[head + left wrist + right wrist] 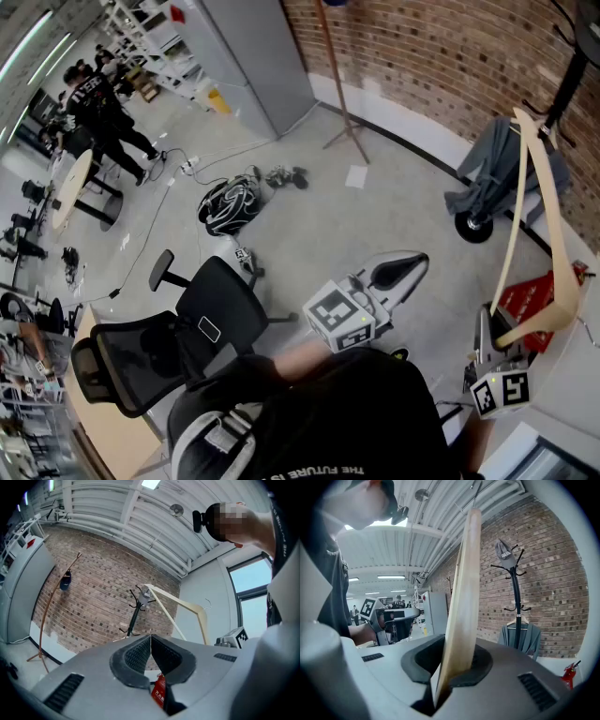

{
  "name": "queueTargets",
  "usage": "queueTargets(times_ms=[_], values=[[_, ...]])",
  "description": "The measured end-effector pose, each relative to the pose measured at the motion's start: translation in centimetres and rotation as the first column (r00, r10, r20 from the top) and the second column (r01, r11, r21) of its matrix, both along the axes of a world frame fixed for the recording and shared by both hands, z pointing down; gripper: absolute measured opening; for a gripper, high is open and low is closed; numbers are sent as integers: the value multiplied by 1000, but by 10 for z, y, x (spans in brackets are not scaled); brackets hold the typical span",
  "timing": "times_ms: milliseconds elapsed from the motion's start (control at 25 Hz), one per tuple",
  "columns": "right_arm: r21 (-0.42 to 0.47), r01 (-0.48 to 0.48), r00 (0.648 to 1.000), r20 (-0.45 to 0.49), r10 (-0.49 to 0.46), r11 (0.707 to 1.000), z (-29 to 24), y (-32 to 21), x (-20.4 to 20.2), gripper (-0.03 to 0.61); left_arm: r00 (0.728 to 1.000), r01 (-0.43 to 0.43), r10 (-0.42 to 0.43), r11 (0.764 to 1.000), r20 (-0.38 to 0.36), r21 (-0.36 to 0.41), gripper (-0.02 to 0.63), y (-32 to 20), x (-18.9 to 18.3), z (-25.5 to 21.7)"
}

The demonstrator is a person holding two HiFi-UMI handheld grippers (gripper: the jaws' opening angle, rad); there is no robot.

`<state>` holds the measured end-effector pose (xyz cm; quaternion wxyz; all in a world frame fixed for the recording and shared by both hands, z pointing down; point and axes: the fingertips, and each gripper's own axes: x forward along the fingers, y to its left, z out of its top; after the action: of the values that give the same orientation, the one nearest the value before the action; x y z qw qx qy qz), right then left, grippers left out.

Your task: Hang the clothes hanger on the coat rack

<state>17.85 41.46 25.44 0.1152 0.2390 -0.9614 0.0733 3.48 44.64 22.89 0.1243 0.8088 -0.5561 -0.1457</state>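
A pale wooden clothes hanger (542, 234) stands upright at the right of the head view, with my right gripper (494, 330) shut on its lower bar. In the right gripper view the hanger (464, 597) rises steeply from between the pads. The black coat rack (514, 597) stands ahead by the brick wall, with a cap (503, 552) on top and a grey garment (520, 638) hanging low on it. It is apart from the hanger. My left gripper (411, 264) is held level at the middle, its jaws shut on nothing (151, 641). From there I see the hanger (187, 605) and the rack (136, 611).
A black office chair (187, 323) stands at the lower left and a backpack (227, 204) lies on the floor. A red fire-extinguisher box (530, 302) sits close to the right gripper. A thin wooden stand (339, 84) leans by the brick wall. People stand far back at the left.
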Motion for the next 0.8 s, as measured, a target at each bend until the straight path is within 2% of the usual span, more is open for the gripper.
queueTargets(times_ms=[120,240,800], values=[[29,86,994,61,-88,996,-2,-26,-33,46,992,104,-105,994,64,20,20,-14,-33,-10],[42,111,991,74,-114,993,-4,-39,-35,46,985,145,-147,989,84,30,21,-23,-39,-14],[14,42,997,63,-43,999,8,-37,-18,46,991,107,-108,994,77,15,21,-26,-29,-3]])
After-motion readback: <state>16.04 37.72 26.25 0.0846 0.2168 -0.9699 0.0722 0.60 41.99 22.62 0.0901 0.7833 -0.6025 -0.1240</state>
